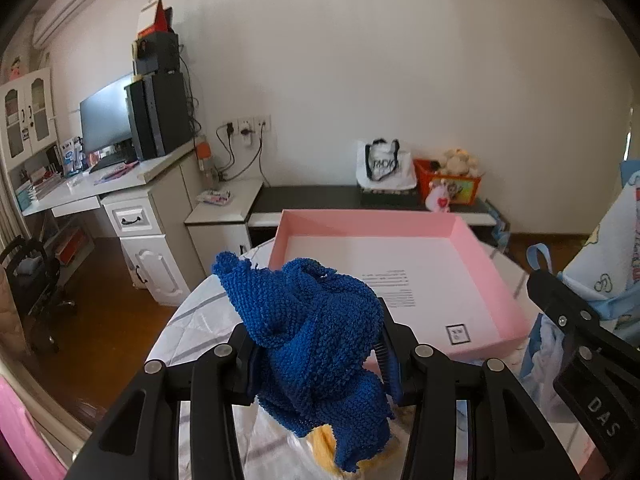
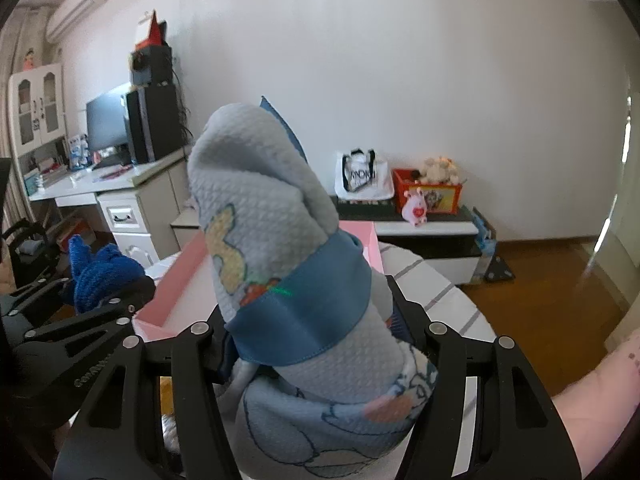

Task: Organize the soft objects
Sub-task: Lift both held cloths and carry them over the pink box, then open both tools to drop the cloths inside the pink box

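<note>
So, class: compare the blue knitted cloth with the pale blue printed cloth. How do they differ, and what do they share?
The blue knitted cloth is one deep, plain colour with a coarse knit; the pale printed cloth is quilted, carries cartoon pictures and has a darker blue trim. The knitted cloth sits in the left gripper, the printed cloth in the right gripper. Both are bunched, held before the pink tray.

Round table (image 1: 188,320) under a white cloth with grey grid lines – the curved rim shows at the left edge in the left wrist view and at the right edge in the right wrist view. Shallow pink box (image 1: 380,224) sits directly on it toward the far edge, open side up, white floor bearing printed text and a small square label near its near-right corner. Clear plastic and something yellow lie at the near edge – partly hidden.
</note>
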`<state>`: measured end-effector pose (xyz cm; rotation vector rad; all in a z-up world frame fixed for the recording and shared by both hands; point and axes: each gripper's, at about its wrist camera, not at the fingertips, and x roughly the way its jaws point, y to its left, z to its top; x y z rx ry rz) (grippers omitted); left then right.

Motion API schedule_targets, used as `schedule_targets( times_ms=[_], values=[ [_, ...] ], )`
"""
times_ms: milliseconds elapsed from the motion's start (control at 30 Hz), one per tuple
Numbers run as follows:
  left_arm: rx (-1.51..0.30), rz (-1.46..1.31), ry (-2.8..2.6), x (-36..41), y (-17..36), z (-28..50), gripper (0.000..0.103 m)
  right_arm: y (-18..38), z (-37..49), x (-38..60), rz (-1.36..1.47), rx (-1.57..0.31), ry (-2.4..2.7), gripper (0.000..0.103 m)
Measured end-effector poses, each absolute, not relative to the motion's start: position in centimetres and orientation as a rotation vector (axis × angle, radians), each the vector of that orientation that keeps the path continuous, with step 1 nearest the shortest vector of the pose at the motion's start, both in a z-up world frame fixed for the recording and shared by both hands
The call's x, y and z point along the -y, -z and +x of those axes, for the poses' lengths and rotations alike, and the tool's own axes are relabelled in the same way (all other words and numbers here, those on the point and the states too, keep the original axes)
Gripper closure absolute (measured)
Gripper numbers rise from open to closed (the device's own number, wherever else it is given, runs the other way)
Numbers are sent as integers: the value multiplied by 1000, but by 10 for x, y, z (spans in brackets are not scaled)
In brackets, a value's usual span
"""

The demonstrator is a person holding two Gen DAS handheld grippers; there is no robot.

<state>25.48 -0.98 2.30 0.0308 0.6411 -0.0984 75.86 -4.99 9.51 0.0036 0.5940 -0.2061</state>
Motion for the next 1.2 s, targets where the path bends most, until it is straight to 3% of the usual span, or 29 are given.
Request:
schedule_targets(
  times_ms=[467,600,767,833,900,1000,1200],
  values=[
    [-810,67,135,31,-16,419,62,-45,824,82,12,-776,265,47],
    [-829,66,149,33,-11,445,58,-35,833,85,29,-818,258,45],
    [-855,67,112,32,2,459,41,-31,836,87,13,-830,274,37],
    [-864,55,101,32,4,467,21,-35,833,85,0,-805,283,25],
    [-861,30,100,31,6,471,15,-40,830,81,-13,-782,299,9],
    [-838,25,87,28,7,468,6,-46,825,80,-19,-759,324,0],
    [-810,16,84,19,14,439,2,-51,821,89,17,-761,344,0]
  ],
)
